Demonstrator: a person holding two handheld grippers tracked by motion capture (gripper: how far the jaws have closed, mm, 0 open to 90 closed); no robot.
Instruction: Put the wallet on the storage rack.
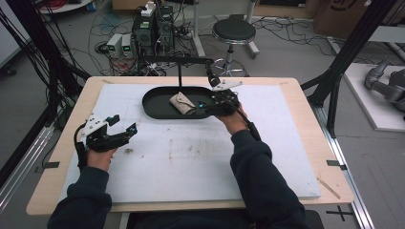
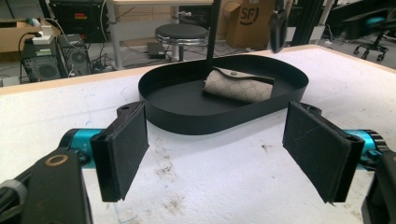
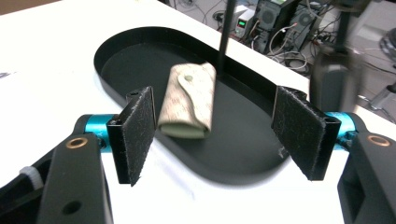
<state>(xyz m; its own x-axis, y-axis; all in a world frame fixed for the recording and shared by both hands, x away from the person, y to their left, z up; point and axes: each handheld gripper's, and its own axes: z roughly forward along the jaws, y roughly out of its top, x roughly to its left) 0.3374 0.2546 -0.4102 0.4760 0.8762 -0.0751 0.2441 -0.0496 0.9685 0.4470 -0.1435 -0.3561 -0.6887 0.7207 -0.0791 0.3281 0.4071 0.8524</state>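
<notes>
A beige patterned pouch [image 1: 183, 102] with a snap flap lies in a black oval tray [image 1: 153, 107] at the back middle of the table. My right gripper [image 1: 204, 106] is open at the tray's right end, just right of the pouch. In the right gripper view the pouch [image 3: 189, 100] lies beyond the left pad [image 3: 137, 133], and the jaws stand wide apart over the tray's near rim [image 3: 243, 154]. My left gripper [image 1: 123, 123] is open over the white board at the left, holding nothing. Its view looks at the tray [image 2: 187, 123] and the pouch [image 2: 240, 86].
A thin black post [image 1: 179, 78] rises from the tray's back edge, with a crossbar on top. A white foam board [image 1: 191, 162] covers the wooden table. Behind the table are a stool [image 1: 233, 32], computers and floor cables. Black frame legs stand at both sides.
</notes>
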